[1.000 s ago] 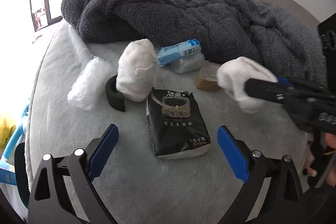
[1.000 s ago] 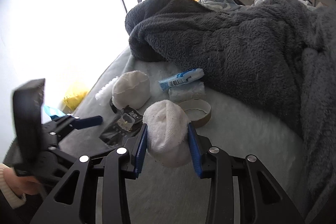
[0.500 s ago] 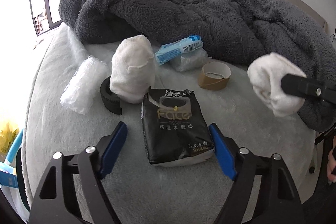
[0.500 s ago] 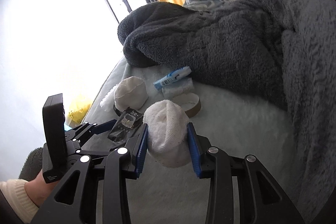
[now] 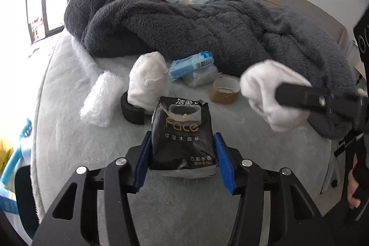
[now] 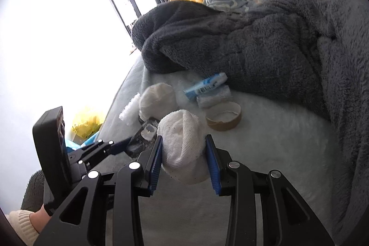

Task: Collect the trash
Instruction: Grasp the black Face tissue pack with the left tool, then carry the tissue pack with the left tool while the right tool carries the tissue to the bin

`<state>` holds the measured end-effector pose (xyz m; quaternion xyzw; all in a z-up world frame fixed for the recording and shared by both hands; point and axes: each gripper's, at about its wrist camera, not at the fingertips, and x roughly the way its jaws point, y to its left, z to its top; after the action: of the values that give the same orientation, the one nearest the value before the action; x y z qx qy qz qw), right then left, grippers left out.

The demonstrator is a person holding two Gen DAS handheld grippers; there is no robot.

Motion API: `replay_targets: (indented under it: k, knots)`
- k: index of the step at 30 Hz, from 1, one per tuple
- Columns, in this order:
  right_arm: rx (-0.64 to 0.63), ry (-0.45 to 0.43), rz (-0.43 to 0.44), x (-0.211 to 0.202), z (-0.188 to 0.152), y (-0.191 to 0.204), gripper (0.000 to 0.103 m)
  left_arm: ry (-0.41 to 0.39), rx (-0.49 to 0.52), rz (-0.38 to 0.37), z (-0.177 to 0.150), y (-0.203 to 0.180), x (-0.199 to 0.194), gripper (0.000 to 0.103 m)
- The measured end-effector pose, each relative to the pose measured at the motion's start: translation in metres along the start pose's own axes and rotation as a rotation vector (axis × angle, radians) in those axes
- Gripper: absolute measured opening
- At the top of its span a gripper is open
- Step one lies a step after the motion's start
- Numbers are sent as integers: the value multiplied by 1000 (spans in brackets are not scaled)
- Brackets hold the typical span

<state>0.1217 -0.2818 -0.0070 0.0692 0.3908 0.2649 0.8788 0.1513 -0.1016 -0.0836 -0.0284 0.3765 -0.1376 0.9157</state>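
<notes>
My left gripper [image 5: 182, 149] has its blue pads against both sides of a black tissue pack [image 5: 182, 137] lying on the pale bed cover. My right gripper [image 6: 184, 153] is shut on a white rolled sock [image 6: 182, 142] and holds it above the bed; the sock also shows in the left wrist view [image 5: 272, 93]. A second white sock [image 5: 147, 82] stands on a black roll [image 5: 132, 111]. A blue wrapper [image 5: 191, 63], a brown tape ring [image 5: 224, 90] and a clear bubble-wrap piece [image 5: 101, 100] lie behind the pack.
A big dark grey fleece blanket [image 5: 207, 27] is heaped across the back and right of the bed. A yellow bag [image 6: 86, 121] sits on the floor beyond the bed's left edge. Bright windows are at the left.
My left gripper moved forward and closed in on the tissue pack from wide open. My right gripper carried the sock back and to the right, away from the pile.
</notes>
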Motion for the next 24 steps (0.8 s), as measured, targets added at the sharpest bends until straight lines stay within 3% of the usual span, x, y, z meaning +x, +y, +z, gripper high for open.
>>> replay_targets:
  k: [7, 11, 24]
  knots:
    - [31, -85, 0, -11, 7, 18, 37, -34, 46, -20, -3, 6, -28, 54]
    - [11, -90, 3, -6, 12, 34, 37, -50, 19, -17, -4, 22, -43, 54]
    - [-79, -66, 66, 33, 22, 102, 37, -74, -82, 91, -10, 94, -71, 55]
